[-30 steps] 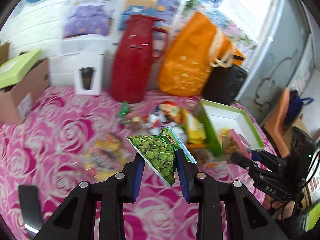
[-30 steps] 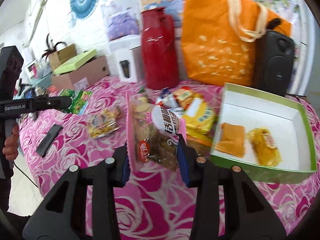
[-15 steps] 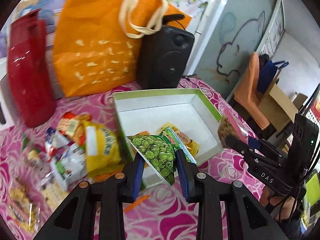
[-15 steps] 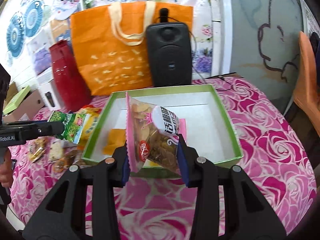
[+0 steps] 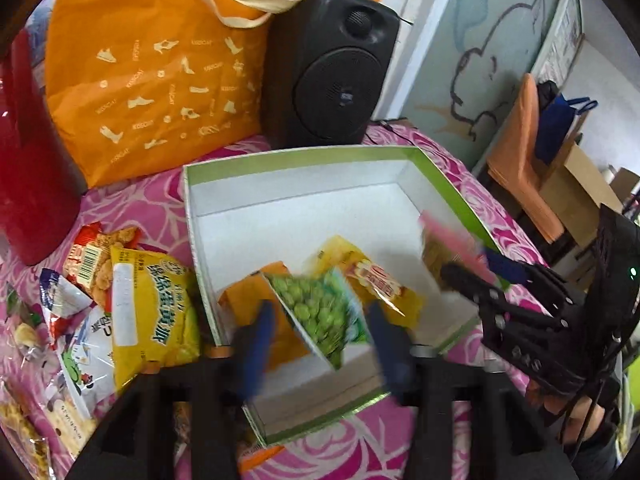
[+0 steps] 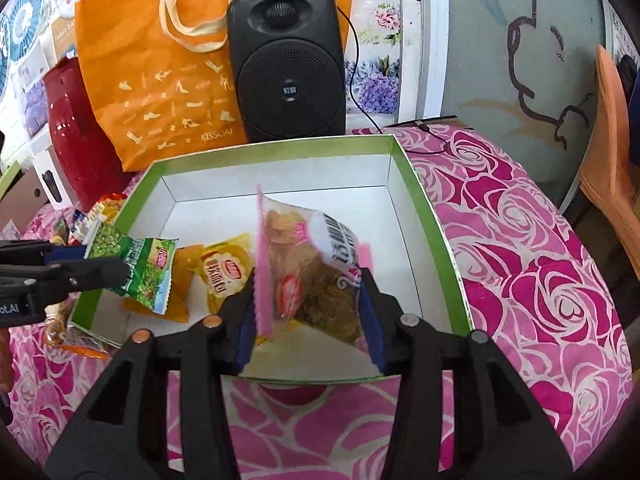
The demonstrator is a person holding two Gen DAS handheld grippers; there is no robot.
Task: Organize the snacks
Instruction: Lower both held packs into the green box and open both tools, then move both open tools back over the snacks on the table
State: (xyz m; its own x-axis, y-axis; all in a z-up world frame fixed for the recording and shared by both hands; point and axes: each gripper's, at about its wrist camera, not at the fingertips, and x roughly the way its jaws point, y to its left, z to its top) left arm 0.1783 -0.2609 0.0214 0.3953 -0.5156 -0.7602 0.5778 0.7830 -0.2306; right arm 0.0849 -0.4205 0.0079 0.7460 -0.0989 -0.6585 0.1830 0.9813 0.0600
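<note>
Half a second ago both jaws were clamped tight on their packets above the green-rimmed white cardboard box [image 6: 424, 216]. Now the left gripper [image 5: 318, 338] shows blurred blue pads standing wider than the green foil packet of peas [image 5: 320, 312], which looks to be slipping free over the box's near-left corner. In the right wrist view that packet is still level with the left jaws' tips, so whether it has fully dropped I cannot tell.

The right gripper [image 6: 308, 312] has also widened: its jaws now stand a little off the pink-edged clear bag of fried snacks [image 6: 312, 272], which tilts between them over the near middle of the box. It seems barely held, if at all.

Inside the box, a yellow snack packet [image 6: 226, 272] and an orange packet [image 6: 182, 276] already lie on the floor towards the left wall. I judge both releases under way, adding two items. More snacks, including a yellow crinkled bag [image 5: 152, 308], wait on the pink rose-patterned counter [image 6: 520, 280] left of the box.
</note>
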